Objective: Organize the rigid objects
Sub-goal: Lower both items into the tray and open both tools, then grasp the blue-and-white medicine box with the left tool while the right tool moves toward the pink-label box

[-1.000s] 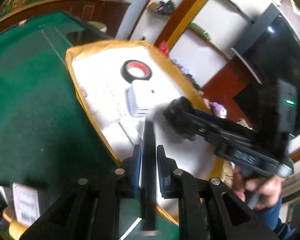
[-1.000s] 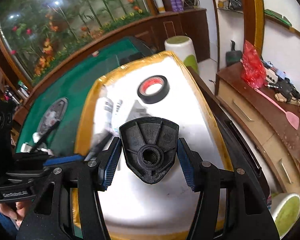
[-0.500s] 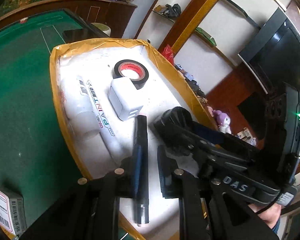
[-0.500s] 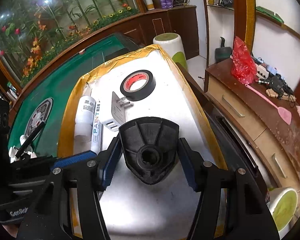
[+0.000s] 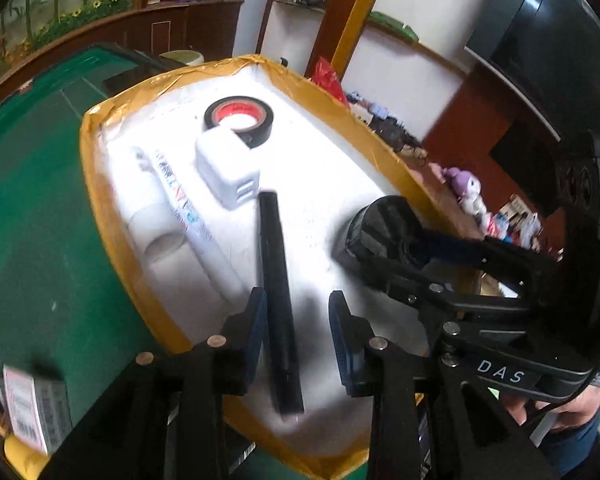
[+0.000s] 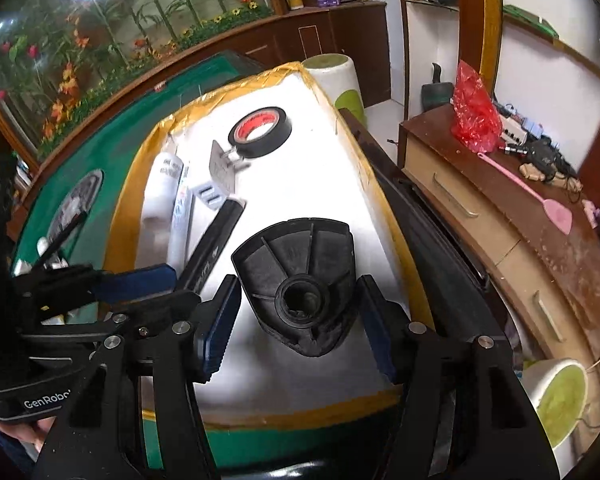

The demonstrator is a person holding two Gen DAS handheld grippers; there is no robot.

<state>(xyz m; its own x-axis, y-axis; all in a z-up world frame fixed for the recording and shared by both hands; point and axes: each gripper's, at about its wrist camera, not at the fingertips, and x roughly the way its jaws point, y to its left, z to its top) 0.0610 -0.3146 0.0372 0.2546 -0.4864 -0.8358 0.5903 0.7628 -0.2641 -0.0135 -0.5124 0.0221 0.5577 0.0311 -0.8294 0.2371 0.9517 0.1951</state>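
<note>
Two items going into the tray (image 5: 100,184) together, one per gripper. Step in hand, as I judge it: set-down and release.

Left gripper (image 5: 296,320): jaws parted, nothing clamped. Black pen (image 5: 276,292) lies between the fingers, low centre of the left view, close against the left-hand pad and apart from the other. It appears to rest on the white floor of the tray, though blur makes contact hard to confirm. Its far end sits just beside the white charger (image 5: 228,172).

Right gripper (image 6: 298,312): jaws spread, gaps showing on both sides of the black fan-shaped part (image 6: 300,280), so not grasping. Part sits centre of the right view, over the near half of the tray; ribbed, with a round hub hole facing me. Whether it is fully down I cannot tell.

Also in the tray, upper left of both views: tape roll (image 5: 238,118), white tube (image 5: 156,208), marker (image 5: 192,224), laid side by side.

Next move calls for backing both grippers straight out, fingers wide, without nudging pen or part out of line.
</note>
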